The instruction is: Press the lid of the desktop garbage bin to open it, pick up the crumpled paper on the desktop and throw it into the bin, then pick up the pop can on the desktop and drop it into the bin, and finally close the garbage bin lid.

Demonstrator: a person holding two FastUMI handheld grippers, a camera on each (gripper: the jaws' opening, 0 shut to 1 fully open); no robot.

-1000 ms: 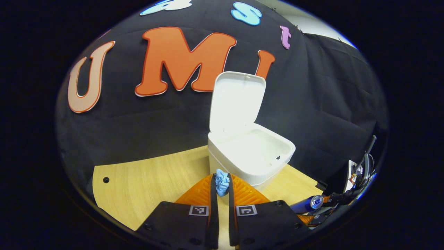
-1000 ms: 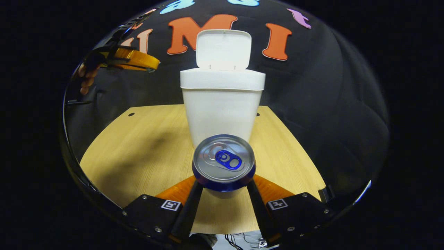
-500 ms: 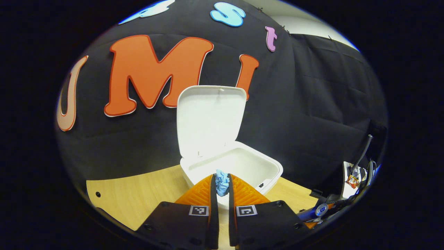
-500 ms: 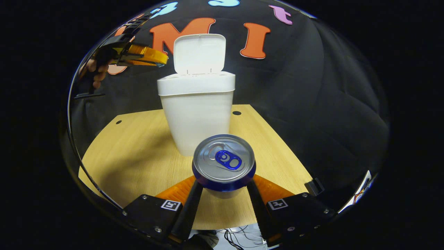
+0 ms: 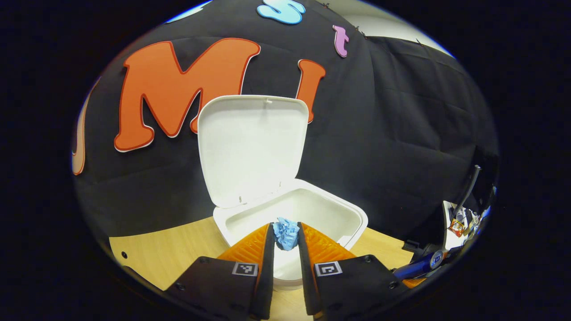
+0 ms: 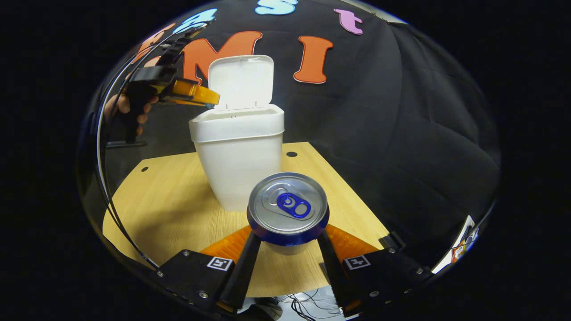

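A small crumpled blue paper wad (image 5: 286, 235) sat pinched between the nearly closed fingers of the left gripper (image 5: 285, 238), held above the open mouth of the white plastic desktop bin (image 5: 352, 216), its hinged lid (image 5: 252, 147) upright. The right gripper (image 6: 286, 238) clamped a silver-topped blue pop can (image 6: 287, 209) over the light wooden tabletop (image 6: 169, 200), near the bin's front.

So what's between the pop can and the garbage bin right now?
Bare wooden desktop, seen in the right gripper view: the pop can sits apart from the garbage bin.
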